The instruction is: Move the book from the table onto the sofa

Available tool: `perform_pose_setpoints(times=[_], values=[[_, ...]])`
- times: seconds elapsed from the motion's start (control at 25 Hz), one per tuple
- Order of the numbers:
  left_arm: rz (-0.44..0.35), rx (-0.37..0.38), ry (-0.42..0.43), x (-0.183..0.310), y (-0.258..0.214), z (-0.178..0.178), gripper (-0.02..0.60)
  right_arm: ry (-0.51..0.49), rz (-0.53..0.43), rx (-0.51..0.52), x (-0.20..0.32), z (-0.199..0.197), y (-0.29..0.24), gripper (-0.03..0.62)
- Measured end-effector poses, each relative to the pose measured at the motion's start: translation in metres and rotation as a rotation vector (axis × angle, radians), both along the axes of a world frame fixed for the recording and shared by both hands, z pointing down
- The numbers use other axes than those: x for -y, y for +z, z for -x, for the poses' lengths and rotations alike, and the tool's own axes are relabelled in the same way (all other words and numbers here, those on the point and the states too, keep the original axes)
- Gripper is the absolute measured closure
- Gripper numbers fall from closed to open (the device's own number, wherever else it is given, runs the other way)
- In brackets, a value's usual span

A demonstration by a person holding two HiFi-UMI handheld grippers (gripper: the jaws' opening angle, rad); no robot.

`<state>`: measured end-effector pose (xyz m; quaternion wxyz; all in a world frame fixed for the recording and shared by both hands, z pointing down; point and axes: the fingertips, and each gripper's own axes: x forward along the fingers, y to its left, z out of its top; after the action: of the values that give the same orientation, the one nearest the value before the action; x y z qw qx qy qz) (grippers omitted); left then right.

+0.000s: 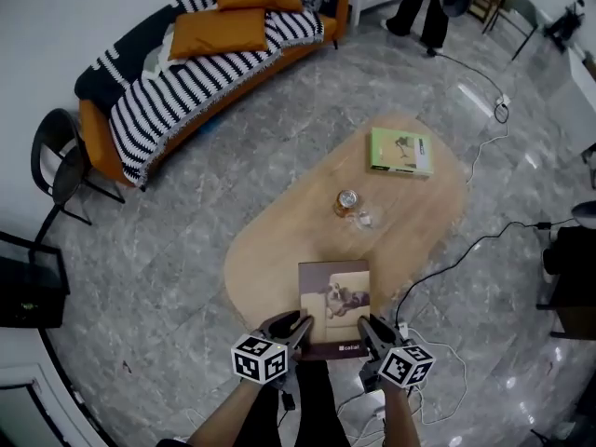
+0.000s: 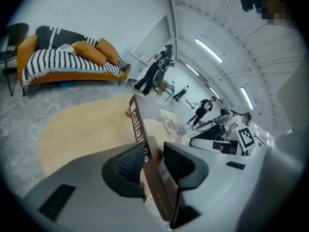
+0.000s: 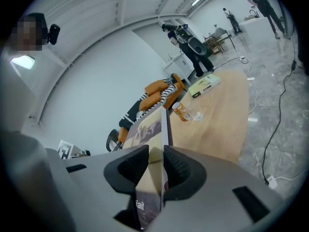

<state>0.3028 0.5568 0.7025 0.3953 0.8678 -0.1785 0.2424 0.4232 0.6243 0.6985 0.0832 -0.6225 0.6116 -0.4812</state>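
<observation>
A brown book (image 1: 334, 305) with a dog picture on its cover is lifted above the near end of the wooden table (image 1: 279, 250). My left gripper (image 1: 296, 331) is shut on the book's (image 2: 149, 149) near left corner, and my right gripper (image 1: 369, 333) is shut on the book's (image 3: 155, 129) near right corner. In both gripper views the pads press on the cover and underside. The orange sofa (image 1: 200, 59), draped in a striped blanket, stands at the far left.
A green book (image 1: 401, 151), a can (image 1: 346, 202) and a clear glass (image 1: 365, 219) sit on the table. A black chair (image 1: 58, 168) stands left of the sofa. Cables (image 1: 484, 240) trail on the floor at the right. A person (image 1: 424, 3) stands far off.
</observation>
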Motion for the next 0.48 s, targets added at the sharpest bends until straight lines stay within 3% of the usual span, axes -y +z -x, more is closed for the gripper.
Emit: perform_pose_setpoints(times=[0.48], values=[[-0.057, -0.040, 0.058, -0.008, -0.156, 0.012, 0.449, 0.043, -0.075, -0.023, -0.013, 0.014, -0.153, 0.485]])
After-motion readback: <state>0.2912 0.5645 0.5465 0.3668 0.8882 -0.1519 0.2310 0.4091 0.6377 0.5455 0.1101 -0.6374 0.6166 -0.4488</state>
